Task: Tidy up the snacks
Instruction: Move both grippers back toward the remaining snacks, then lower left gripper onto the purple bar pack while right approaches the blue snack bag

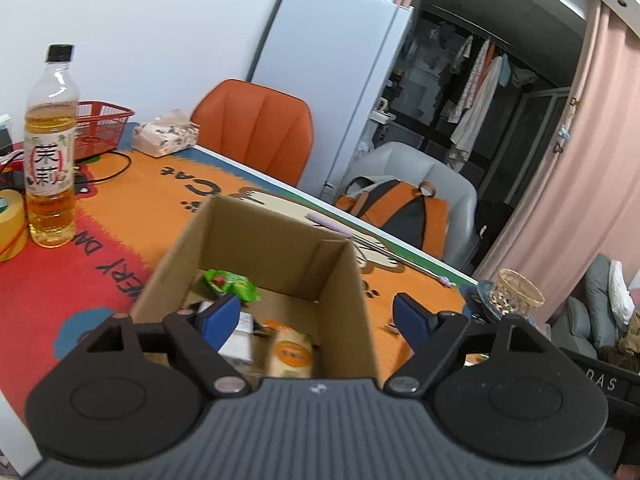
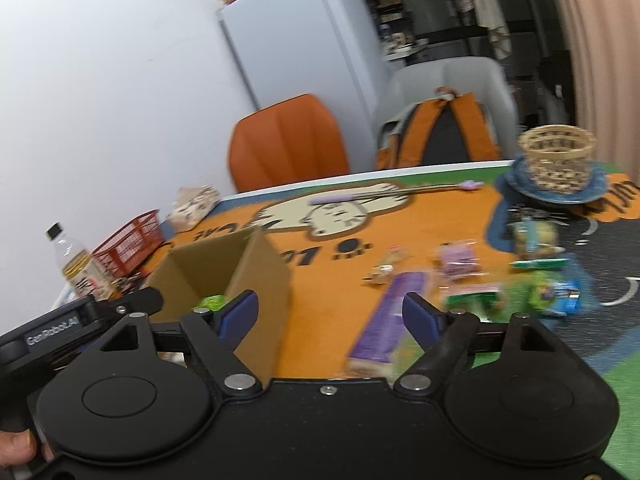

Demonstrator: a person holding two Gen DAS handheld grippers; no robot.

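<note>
Left wrist view
Left gripper (image 1: pixel 316 316): its two blue fingers are wide apart, and nothing is between them — one hangs over the box, one is outside its right wall.
Cardboard box (image 1: pixel 348 280): open on top, sitting on the bright cat mat (image 1: pixel 120 248).
Snacks in the box: a green packet (image 1: pixel 230 285) near the back, an orange and tan packet (image 1: pixel 290 352) near the front, and a white one (image 1: pixel 240 340) next to it, a bit blurry.
Tea bottle (image 1: pixel 50 148): stands up straight, far left of the box.
Red basket (image 1: pixel 102 128): behind the bottle.

Right wrist view
Right gripper (image 2: pixel 330 316): fingers apart, holding nothing.
Cardboard box (image 2: pixel 260 280): on the left, just beside the left finger.
Snacks on the mat: a long purple packet (image 2: pixel 390 316) lies between the fingers and further out — more blurry packets, pink (image 2: pixel 458 262) and green (image 2: pixel 474 296), lie to the right.
Woven basket (image 2: pixel 556 158): on a blue plate (image 2: pixel 512 184) at the far edge.
</note>
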